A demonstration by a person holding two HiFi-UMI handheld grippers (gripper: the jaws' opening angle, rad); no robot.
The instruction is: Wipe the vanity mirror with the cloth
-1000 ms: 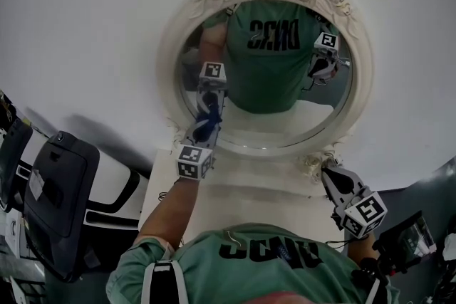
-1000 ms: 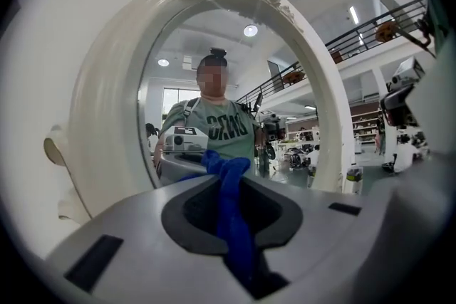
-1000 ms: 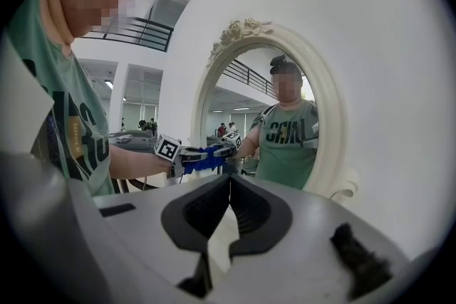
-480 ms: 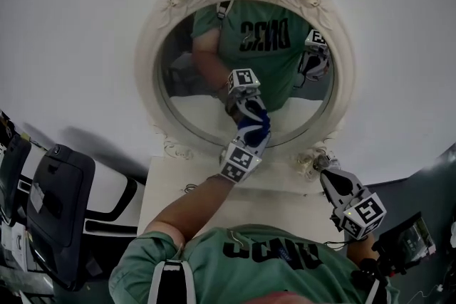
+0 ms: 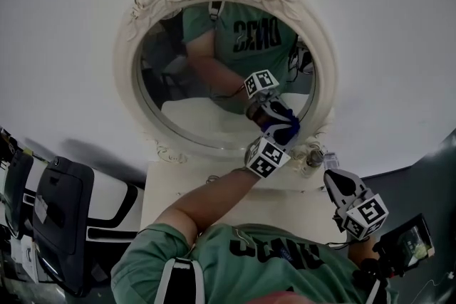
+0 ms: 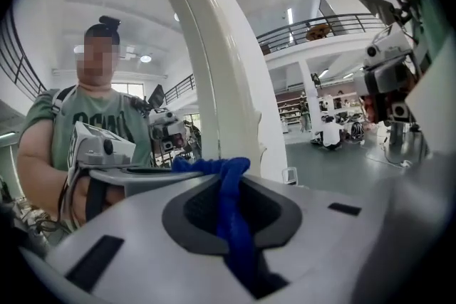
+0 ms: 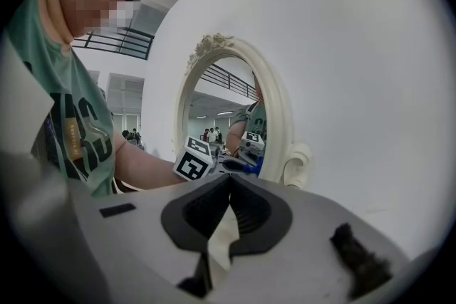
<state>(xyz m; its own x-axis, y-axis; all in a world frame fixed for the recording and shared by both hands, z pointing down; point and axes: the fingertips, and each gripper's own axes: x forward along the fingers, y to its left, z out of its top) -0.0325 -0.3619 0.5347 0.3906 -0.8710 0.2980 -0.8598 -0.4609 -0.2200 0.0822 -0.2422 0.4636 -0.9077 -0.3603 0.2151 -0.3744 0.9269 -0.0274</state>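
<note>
**Blue cloth at the mirror's lower right**

We see the oval vanity mirror (image 5: 192, 121) in a cream, rose-topped frame, with a white table (image 5: 167, 189) just below it. In the head view the left gripper (image 5: 279, 130) reaches the mirror's lower right, where it meets its own reflection. The right gripper (image 5: 332, 178) hangs below and right of the mirror, apart from the glass. Only the gripper views settle the jaws. The left pair is clamped on a blue cloth (image 6: 231, 210) beside the mirror's frame. The right pair is closed together, holding nothing.
</note>
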